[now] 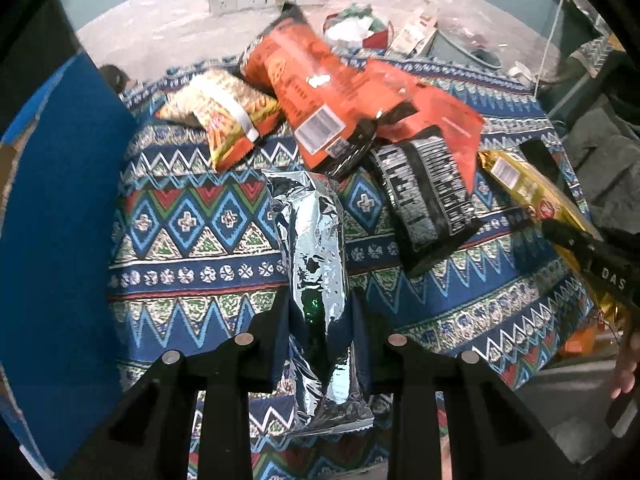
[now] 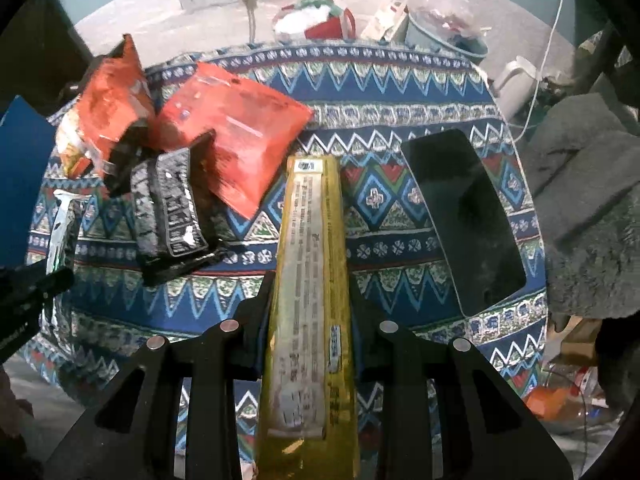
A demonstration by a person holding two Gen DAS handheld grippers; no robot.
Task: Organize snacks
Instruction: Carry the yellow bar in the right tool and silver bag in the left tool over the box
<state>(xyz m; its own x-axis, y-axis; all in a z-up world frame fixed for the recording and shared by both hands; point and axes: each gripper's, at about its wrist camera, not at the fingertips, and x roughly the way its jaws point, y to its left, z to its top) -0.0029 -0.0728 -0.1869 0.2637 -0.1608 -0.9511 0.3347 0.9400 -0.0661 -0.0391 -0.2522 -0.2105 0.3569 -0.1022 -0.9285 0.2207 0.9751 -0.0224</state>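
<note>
The patterned tablecloth spreads beneath and ahead of both sets of jaws, with a blue panel standing off to the left gripper's left. Beyond the left gripper's tips lies the heap still to be sorted: two orange bags, overlapping, a black packet ahead and to the right resting against them, and a yellow-and-orange noodle-style bag ahead and to the left. To the right of the right gripper's jaws a dark phone lies flat on the cloth. The left gripper has its jaws drawn in around a long silver foil pack, which runs between the fingers and out past the tips; the right gripper is likewise closed about a long gold packet, projecting straight ahead. Both packs look thin and crinkly, so the grip probably sits on air-filled film and could slip. To do this well, I would keep each pack level, carry them apart so they do not snag the heap, set them down side by side on bare cloth clear of the phone, and ease the fingers apart only once each pack is resting.
</note>
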